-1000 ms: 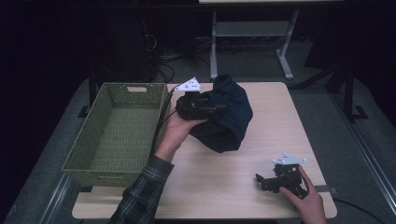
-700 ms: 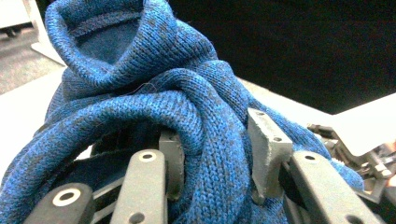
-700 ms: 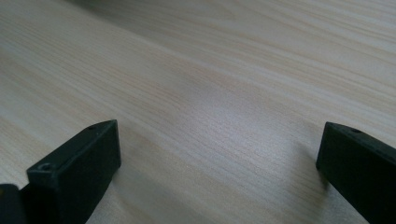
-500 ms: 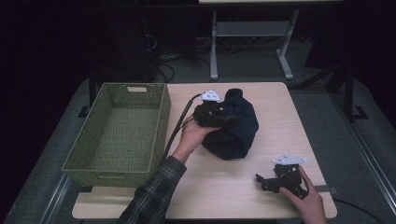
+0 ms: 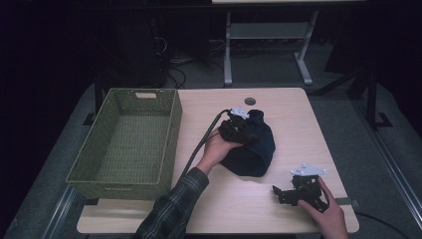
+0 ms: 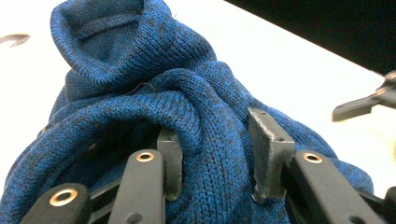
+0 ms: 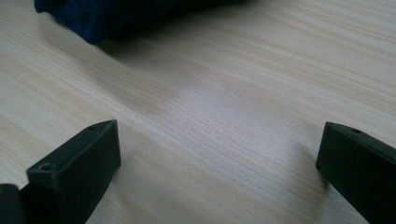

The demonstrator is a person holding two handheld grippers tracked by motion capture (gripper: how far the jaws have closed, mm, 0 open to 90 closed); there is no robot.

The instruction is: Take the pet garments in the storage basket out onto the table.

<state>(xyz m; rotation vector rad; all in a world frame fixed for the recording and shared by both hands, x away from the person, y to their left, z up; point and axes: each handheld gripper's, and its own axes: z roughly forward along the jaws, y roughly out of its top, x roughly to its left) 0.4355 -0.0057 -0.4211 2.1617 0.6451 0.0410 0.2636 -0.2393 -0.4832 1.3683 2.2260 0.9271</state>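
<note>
1. Table (image 5: pixel 278 107): light wood-grain top, rectangular, with a small round grommet hole (image 5: pixel 250 101) near its far edge at centre.
2. Basket (image 5: pixel 169 144): green woven, rectangular, open-topped, standing on the left part of the table; a handle slot is cut in its far wall. Its near corner overhangs the table's left edge.
3. Floor: grey carpet around the table, dim.
4. Frame (image 5: pixel 268 35): white metal legs and crossbar of a second table beyond the far edge.
5. Cables (image 5: pixel 174 74): dark, lying loose on the floor behind the basket.
</note>
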